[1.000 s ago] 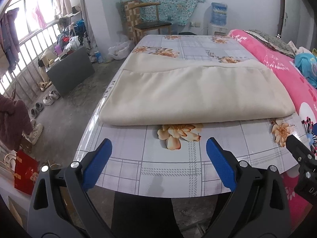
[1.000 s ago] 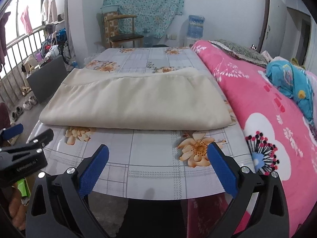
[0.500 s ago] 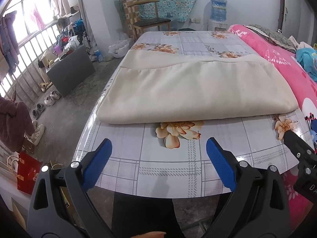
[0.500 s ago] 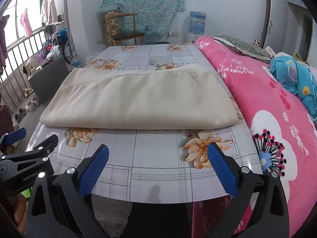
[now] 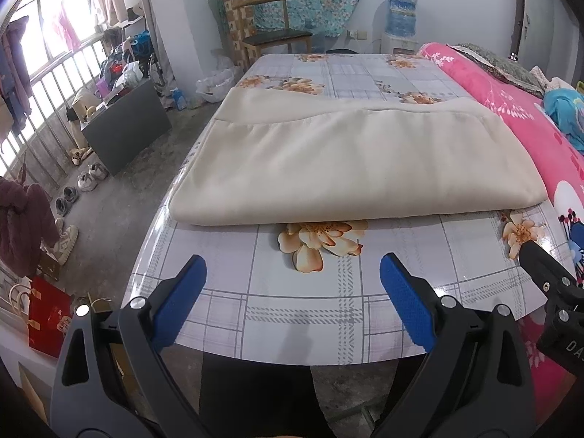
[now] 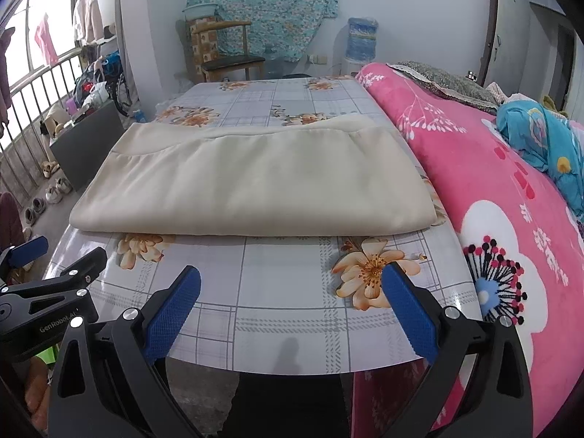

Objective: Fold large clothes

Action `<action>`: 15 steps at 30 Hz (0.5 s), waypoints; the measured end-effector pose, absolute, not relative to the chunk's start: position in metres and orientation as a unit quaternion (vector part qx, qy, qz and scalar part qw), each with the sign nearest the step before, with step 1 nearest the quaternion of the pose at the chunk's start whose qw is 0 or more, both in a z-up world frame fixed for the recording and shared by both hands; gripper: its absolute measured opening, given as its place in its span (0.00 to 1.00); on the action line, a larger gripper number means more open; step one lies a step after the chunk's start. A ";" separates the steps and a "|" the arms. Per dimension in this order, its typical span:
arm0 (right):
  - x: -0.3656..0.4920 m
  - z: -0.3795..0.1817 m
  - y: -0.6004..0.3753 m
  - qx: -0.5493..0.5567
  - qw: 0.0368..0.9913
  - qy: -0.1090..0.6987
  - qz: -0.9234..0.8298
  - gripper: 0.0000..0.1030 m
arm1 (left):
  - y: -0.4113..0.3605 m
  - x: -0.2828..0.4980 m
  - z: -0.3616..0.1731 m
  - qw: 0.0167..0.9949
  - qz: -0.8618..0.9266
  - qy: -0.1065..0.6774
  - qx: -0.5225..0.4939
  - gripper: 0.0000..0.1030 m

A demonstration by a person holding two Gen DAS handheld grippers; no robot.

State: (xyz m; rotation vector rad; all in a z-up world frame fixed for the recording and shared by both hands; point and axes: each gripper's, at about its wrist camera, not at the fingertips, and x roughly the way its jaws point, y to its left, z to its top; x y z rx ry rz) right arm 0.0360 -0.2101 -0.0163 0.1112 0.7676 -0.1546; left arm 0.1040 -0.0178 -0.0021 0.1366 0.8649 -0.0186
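Note:
A large cream garment (image 5: 350,164) lies folded flat on the flower-patterned table (image 5: 328,306), its near folded edge facing me. It also shows in the right wrist view (image 6: 255,182). My left gripper (image 5: 292,273) is open and empty, held over the table's near edge, short of the garment. My right gripper (image 6: 292,284) is open and empty too, beside the left one over the near edge. The left gripper shows at the left of the right wrist view (image 6: 54,273); the right gripper shows at the right edge of the left wrist view (image 5: 547,273).
A pink flowered quilt (image 6: 492,182) on a bed lies along the table's right side, with a blue cloth (image 6: 547,138) on it. A wooden chair (image 5: 270,40) stands past the far end. A dark box (image 5: 124,131) and shoes (image 5: 87,179) sit on the floor at left.
Both grippers have tilted slightly and drawn a little nearer the table; the garment sits a little lower in both views. Both stay open. The garment has not moved.

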 end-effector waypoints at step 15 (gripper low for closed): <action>0.038 -0.015 -0.207 0.045 0.923 0.375 -0.071 0.94 | -0.020 0.103 -0.002 0.904 -0.020 0.422 0.064 0.90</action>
